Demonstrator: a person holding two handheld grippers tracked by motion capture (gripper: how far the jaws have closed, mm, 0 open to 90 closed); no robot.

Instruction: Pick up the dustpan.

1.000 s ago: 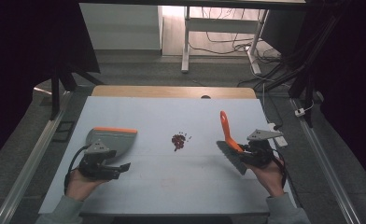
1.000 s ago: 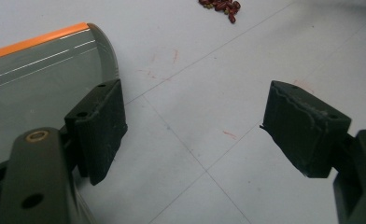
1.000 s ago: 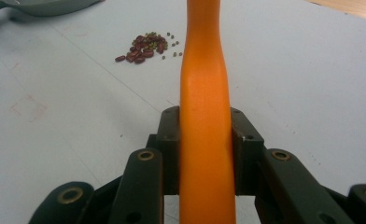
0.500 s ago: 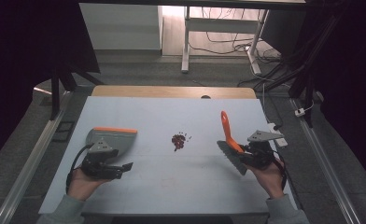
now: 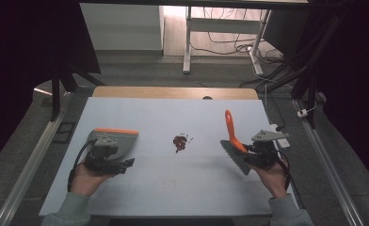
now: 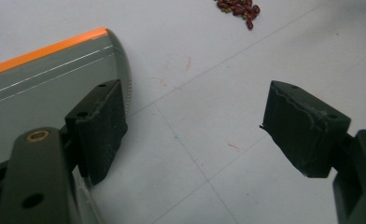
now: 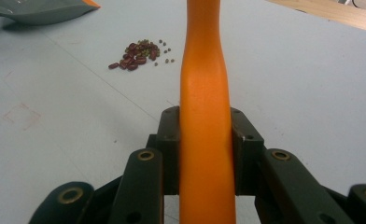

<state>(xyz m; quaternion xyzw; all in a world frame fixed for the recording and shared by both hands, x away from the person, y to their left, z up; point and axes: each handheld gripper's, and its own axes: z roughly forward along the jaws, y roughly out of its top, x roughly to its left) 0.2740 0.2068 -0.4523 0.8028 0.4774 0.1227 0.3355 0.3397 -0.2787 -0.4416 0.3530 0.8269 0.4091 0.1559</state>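
Observation:
A small pile of dark red beans (image 5: 179, 142) (image 6: 237, 7) (image 7: 137, 53) lies mid-table. At the left sits a grey dustpan (image 5: 116, 140) (image 6: 41, 84) (image 7: 36, 11) with an orange lip. My left gripper (image 5: 124, 163) (image 6: 195, 126) hovers at its near end, open wide with only bare table between the jaws; one jaw overlaps the pan's corner. At the right, my right gripper (image 5: 246, 150) (image 7: 204, 144) is shut on the orange handle (image 5: 229, 126) (image 7: 203, 70) of a brush. Its grey bristles (image 5: 236, 158) hang near the table.
The white table top (image 5: 192, 188) has a wooden strip (image 5: 173, 92) along its far edge. Metal rails run down both sides. Behind the table are desk legs (image 5: 187, 42) and floor cables. Faint red marks dot the surface.
My left gripper has lifted a little beside the dustpan. The right gripper and the brush have stayed put.

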